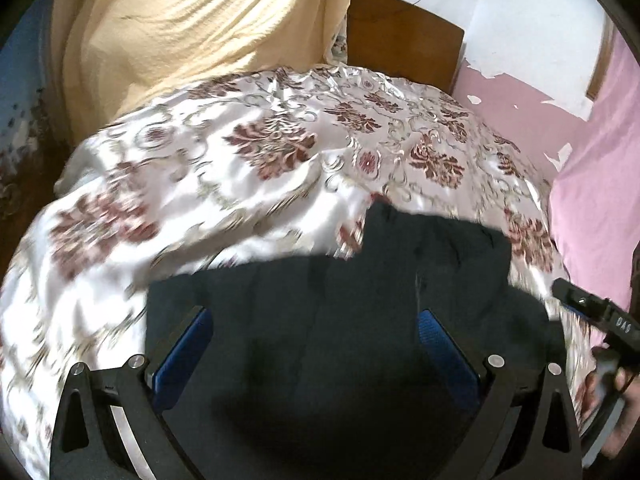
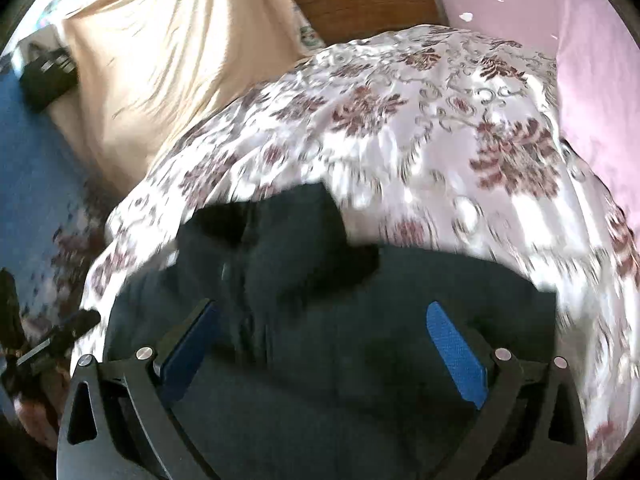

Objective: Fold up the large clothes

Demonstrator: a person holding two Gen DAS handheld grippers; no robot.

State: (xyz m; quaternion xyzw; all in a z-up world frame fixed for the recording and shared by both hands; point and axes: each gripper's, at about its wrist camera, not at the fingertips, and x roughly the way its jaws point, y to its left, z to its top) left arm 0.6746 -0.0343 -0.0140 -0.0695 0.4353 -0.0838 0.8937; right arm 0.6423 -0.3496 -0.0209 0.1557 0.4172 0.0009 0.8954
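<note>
Both tools, left tool (image 1: 312,344) and right tool (image 2: 320,340), gape empty above a dark, soft cloth garment (image 1: 360,300) at lower frame; the slippery satin floral bedspread (image 1: 240,160) might let the fold slide undone.

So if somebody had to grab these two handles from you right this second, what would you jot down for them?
Left gripper: fingers wide open, holding nothing, above the dark garment.
Right gripper: fingers also wide open and empty, over the same garment.
The garment lies on the flowered bedspread, near its front edge, released by both grippers. It looks partly folded, with a flap laid over at the top; blur hides how neatly.
Left: check the fold, then regrip for any further folds.
</note>
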